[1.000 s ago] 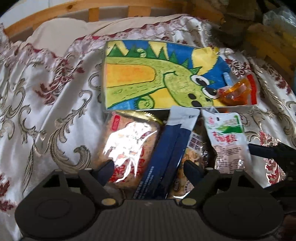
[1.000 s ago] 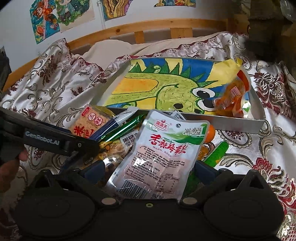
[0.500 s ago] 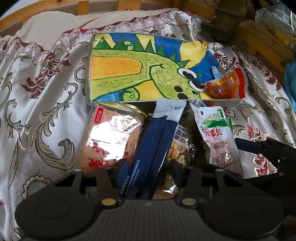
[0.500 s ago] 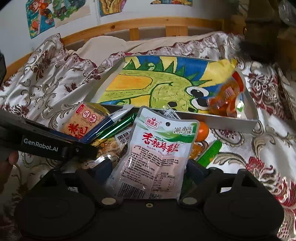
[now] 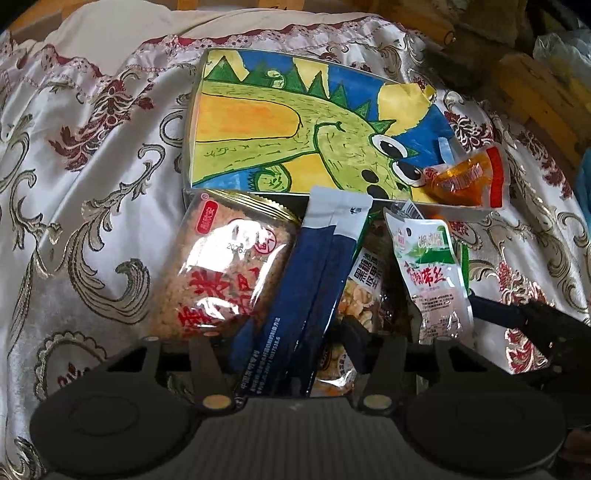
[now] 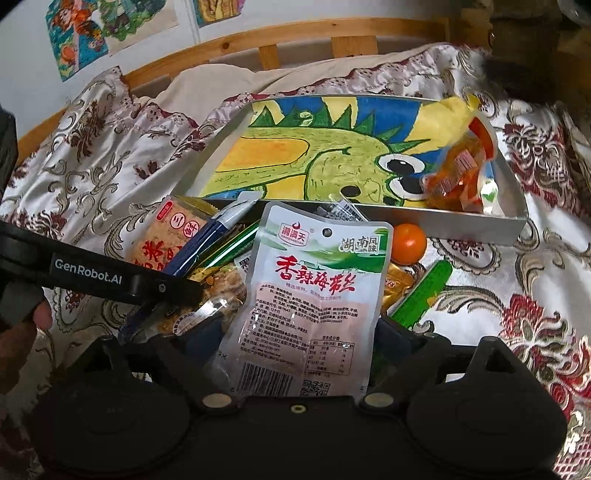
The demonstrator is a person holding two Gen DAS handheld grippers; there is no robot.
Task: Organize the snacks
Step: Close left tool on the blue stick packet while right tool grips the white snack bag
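Observation:
A shallow metal tray (image 5: 458, 213) (image 6: 513, 229) lined with a dinosaur drawing lies on the bedspread, with an orange snack packet (image 5: 461, 179) (image 6: 458, 171) in its right end. In front of it lies a pile of snacks. My left gripper (image 5: 295, 339) is shut on the dark blue stick packet (image 5: 314, 280), also visible in the right wrist view (image 6: 207, 236). My right gripper (image 6: 299, 332) is shut on the white seaweed packet (image 6: 314, 291), also visible in the left wrist view (image 5: 432, 273). A rice cracker pack (image 5: 229, 269) lies at left.
A nut bar (image 5: 362, 295), a small orange (image 6: 408, 243), a green stick packet (image 6: 421, 295) and a gold wrapper (image 6: 397, 284) lie in the pile. A wooden bed frame (image 6: 295, 40) and a pillow (image 5: 129, 33) stand behind the tray.
My left gripper's jaws have closed from wide open onto the dark blue stick packet. My right gripper's jaws have narrowed around the seaweed packet. Both views have moved slightly closer to the pile.

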